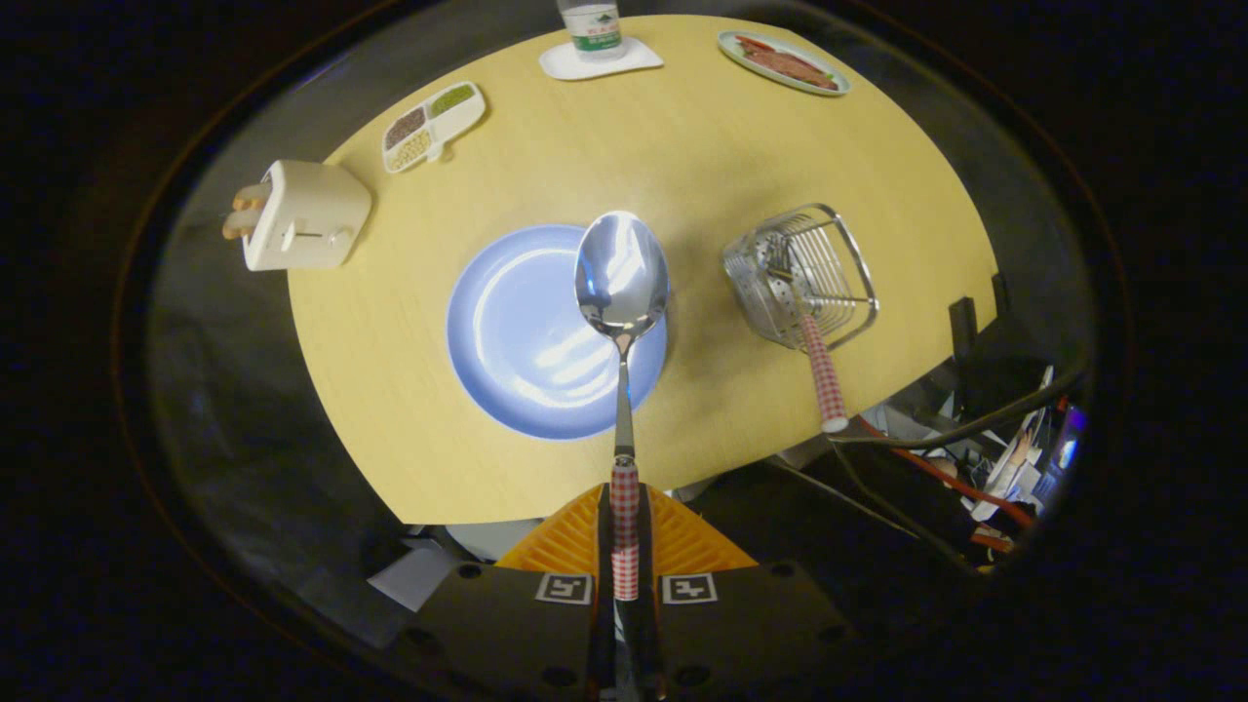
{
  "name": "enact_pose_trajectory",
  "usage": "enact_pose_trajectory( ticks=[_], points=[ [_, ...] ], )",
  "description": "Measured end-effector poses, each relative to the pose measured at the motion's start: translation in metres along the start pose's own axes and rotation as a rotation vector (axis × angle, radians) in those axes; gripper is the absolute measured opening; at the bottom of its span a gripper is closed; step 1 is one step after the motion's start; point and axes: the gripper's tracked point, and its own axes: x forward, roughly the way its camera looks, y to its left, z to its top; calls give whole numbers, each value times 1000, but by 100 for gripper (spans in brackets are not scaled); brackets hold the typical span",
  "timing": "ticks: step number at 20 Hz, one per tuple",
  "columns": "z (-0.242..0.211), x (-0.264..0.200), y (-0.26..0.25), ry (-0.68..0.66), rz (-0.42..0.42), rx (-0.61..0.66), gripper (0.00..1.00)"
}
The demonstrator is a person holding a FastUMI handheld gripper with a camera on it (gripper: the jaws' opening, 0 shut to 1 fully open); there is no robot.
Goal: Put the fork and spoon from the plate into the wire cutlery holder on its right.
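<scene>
Spoon (622, 278) pinched by its checked handle in the gripper (624, 531), held up above the blue plate (517, 341).
Wire cutlery holder (801, 275), right of the plate near the table's (682, 146) edge, holds the fork (824, 375); its tines are hard to make out.

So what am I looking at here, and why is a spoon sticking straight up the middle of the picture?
The camera rides on hand-held tongs that a person carries, and it looks forward along their two orange fingers. Those fingers are shut on the checked handle of a spoon, so it points away from the lens, above a blue plate on a wooden table. Right of the plate stands a wire cutlery holder with a fork already in it, handle sticking out. Farther off are a toaster, a snack tray, a bottle and a plate of food.
</scene>
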Motion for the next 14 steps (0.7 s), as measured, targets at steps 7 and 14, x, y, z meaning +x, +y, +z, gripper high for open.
enact_pose_trajectory(
  ticks=[7, 14],
  points=[
    [5, -15, -41, 169, 12, 168, 12],
    [25, -2, -53, 362, 109, 337, 12]
  ],
)
